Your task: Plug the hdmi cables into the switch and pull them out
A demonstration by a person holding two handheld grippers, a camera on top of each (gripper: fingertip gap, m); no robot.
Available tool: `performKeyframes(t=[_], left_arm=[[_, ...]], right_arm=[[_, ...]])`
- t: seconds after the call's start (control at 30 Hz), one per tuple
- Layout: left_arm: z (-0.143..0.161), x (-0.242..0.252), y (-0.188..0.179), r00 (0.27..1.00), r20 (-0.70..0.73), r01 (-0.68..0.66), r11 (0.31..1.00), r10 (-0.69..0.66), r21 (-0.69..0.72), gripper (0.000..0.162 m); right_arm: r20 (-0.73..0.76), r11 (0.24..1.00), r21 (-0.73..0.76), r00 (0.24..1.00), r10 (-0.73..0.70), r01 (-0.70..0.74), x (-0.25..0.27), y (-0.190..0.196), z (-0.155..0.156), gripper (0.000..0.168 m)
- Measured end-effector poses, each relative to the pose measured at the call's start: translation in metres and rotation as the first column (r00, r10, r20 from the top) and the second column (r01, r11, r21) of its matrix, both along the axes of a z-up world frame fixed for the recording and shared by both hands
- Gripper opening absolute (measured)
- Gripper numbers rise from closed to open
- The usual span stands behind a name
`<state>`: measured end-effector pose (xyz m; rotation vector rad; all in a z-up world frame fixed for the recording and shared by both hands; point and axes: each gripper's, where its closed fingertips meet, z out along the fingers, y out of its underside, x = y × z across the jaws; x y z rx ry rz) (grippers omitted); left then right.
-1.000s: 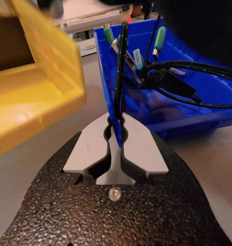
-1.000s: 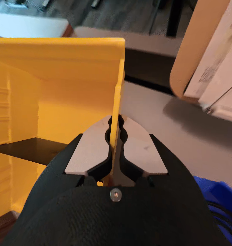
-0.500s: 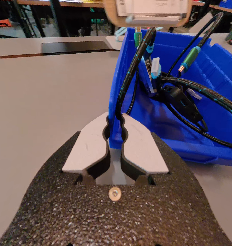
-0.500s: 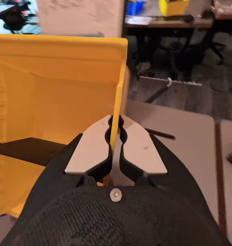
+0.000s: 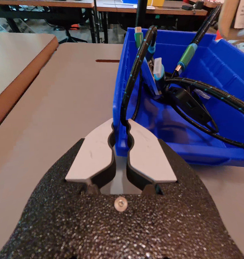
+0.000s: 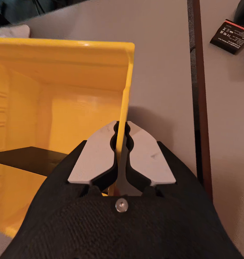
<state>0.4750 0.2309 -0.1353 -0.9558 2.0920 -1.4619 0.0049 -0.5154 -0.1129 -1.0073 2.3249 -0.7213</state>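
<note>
Fingers of the left gripper (image 5: 120, 121) clamp the blue bin's (image 5: 223, 140) left wall, HDMI cables (image 5: 205, 89) and switch (image 5: 150, 72) inside, bare tabletop (image 5: 59, 105) leftward, while the right gripper (image 6: 122, 122) pinches the yellow bin's (image 6: 62, 78) right wall.

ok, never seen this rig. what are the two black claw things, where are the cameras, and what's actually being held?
Each claw is a hand-held two-finger gripper; a person carries one in each hand. A wide-angle camera on each looks forward along its fingers, which gives the two views.

The left gripper is shut on the side wall of a blue bin standing on a grey table. Inside lie braided black HDMI cables with green and blue plugs, plus a small black box.

The right gripper is shut on the wall of a yellow bin. Nothing shows inside it. A dark labelled block lies on the neighbouring table.
</note>
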Motion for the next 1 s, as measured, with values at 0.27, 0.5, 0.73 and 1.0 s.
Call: performKeyframes(t=[0.27, 0.5, 0.73, 1.0], left_arm=[[-0.001, 0.019, 0.008, 1.000, 0.011, -0.028, 0.999, 0.027, 0.035, 0.012], [0.014, 0.009, 0.026, 0.989, 0.032, -0.149, 0.978, 0.146, 0.144, 0.052], [0.096, -0.059, -0.016, 0.992, 0.065, 0.105, 0.993, -0.108, 0.053, 0.036], [0.109, -0.045, -0.076, 0.733, 0.298, 0.035, 0.471, -0.612, 0.881, 0.054]], right_arm=[[-0.097, 0.954, -0.295, 0.995, 0.026, -0.054, 0.022, -0.027, -0.013, 0.008], [-0.168, 0.734, -0.674, 0.985, -0.038, -0.086, 0.009, -0.031, 0.057, 0.061], [-0.010, 0.706, -0.686, 0.973, 0.231, -0.174, 0.035, 0.091, 0.096, 0.082], [-0.017, 0.546, -0.785, 0.890, 0.455, -0.295, 0.087, 0.219, 0.084, 0.086]])
